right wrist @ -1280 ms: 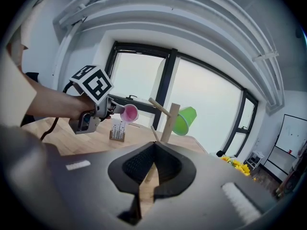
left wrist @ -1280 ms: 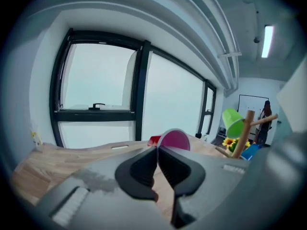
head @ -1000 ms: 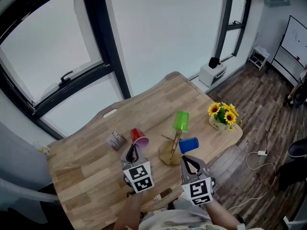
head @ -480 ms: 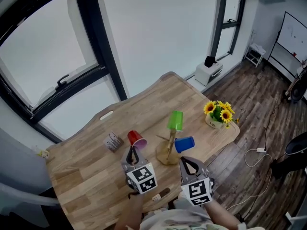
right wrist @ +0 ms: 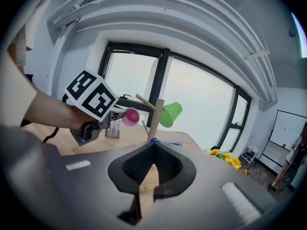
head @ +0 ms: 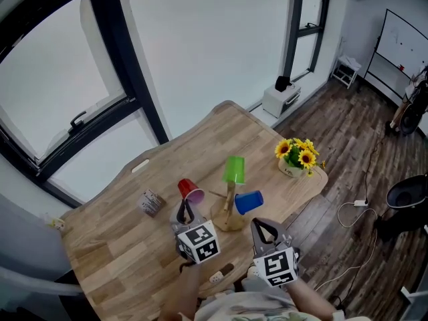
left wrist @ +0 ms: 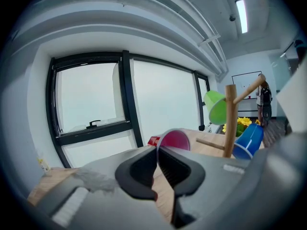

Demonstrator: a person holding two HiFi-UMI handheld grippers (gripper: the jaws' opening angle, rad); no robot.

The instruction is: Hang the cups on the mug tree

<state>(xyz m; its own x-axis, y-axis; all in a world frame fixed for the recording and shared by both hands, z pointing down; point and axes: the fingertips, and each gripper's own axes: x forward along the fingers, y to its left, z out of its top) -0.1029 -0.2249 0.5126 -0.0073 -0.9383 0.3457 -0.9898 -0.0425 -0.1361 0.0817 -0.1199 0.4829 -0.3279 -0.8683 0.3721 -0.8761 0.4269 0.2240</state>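
Observation:
The wooden mug tree (head: 229, 204) stands near the table's front, with a green cup (head: 234, 169) and a blue cup (head: 248, 201) hung on its pegs. My left gripper (head: 185, 210) is shut on the rim of a red cup (head: 191, 190), just left of the tree. In the left gripper view the red cup (left wrist: 173, 140) lies on its side at the jaw tips, with the tree (left wrist: 230, 121) to the right. My right gripper (head: 263, 231) is shut and empty, in front of the tree base. In the right gripper view the tree (right wrist: 156, 119) stands beyond the shut right gripper (right wrist: 153, 150).
A pot of sunflowers (head: 295, 156) stands at the table's right edge. A small patterned can (head: 150, 202) stands left of the red cup, and a white tag (head: 140, 166) lies near the far edge. The wooden table (head: 221, 129) ends close behind the tree; windows lie beyond.
My left gripper has carried the red cup slightly closer to the mug tree. The whole view has shifted a little left.

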